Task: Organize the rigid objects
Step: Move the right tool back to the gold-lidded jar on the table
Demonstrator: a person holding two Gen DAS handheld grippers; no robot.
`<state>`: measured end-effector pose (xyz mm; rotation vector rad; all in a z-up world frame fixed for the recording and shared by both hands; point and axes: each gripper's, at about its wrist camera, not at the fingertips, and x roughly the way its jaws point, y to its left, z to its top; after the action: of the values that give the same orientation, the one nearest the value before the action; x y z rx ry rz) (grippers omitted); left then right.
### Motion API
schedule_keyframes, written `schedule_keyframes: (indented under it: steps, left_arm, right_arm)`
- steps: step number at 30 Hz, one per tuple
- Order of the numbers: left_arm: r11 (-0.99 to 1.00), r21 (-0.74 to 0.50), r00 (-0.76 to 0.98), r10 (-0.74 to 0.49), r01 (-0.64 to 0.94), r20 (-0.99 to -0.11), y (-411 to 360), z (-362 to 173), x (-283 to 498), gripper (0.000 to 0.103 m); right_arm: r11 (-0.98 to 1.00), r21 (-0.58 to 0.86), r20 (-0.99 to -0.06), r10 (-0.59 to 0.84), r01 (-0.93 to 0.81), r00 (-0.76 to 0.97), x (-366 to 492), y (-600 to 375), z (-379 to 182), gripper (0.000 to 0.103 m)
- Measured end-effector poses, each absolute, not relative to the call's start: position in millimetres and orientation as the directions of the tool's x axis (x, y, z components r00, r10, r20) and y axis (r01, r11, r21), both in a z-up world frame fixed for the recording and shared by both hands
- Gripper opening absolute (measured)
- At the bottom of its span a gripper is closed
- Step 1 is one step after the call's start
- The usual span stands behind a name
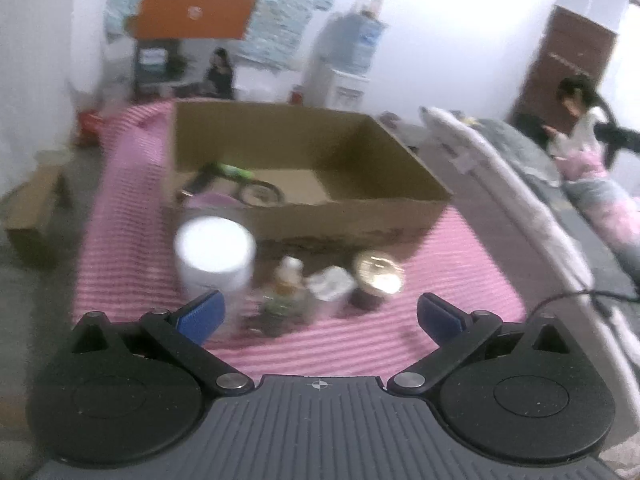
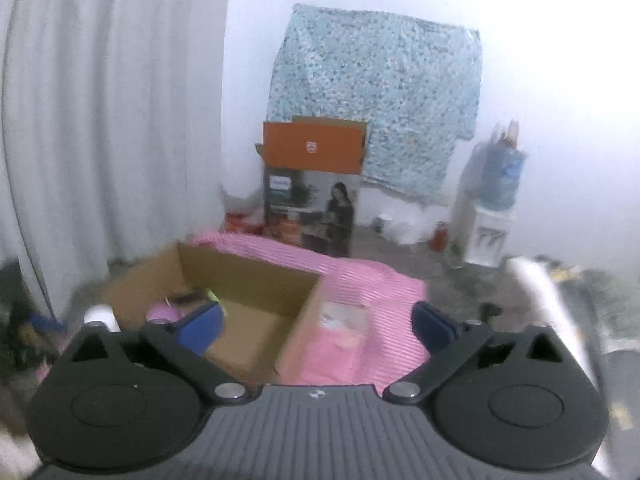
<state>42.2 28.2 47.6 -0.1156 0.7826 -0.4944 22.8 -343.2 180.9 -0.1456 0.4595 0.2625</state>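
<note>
White walls close off the room, with a pale blue speckled cloth hung at twelve o'clock in the right wrist view and an orange-topped printed carton standing below it. Beneath everything lies a pink striped cloth, spread flat; whether it covers a floor or a low worktop cannot be told.

On that cloth sits a large open brown cardboard box, filling the middle of the left wrist view. Inside it, toward nine o'clock, lie a green-handled tool with its long axis running roughly from ten to four o'clock, and a dark ring-shaped object beside it; blur hides finer detail.

Just outside the box's near wall stands a row of small things: a white round-lidded plastic jar at ten o'clock of the tongs, upright; a small clear bottle with a pale cap, upright; a crumpled white packet; and a short dark jar with a gold metal lid at one o'clock, upright.

The left tongs are spread wide and grip nothing, hovering just before the row. The right tongs are likewise spread wide and hold nothing, above the box's near corner.
</note>
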Motion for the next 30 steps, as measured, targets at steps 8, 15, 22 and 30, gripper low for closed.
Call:
schedule_keyframes:
  steps: [8,15,22,30]
  left_arm:
    - [0.869,-0.29,0.566,-0.483,0.4,-0.668,2,34,45,0.103]
    - [0.934,-0.094,0.585,-0.292,0.345,-0.757,-21,20,51,0.103]
    - [0.96,-0.008,0.598,-0.181,0.28,-0.781,-25,15,57,0.103]
    - [0.966,0.055,0.61,-0.114,0.251,-0.784,-24,12,60,0.103]
  right_arm:
    - [0.951,0.141,-0.554,0.307,-0.277,0.773,-11,-337,84,0.103]
    - [0.929,0.322,-0.528,0.336,-0.182,0.78,-15,-297,28,0.103]
    - [0.981,0.167,-0.545,0.179,-0.103,0.819,5,-269,34,0.103]
    - [0.998,-0.02,-0.528,0.045,-0.065,0.848,8,-253,41,0.103]
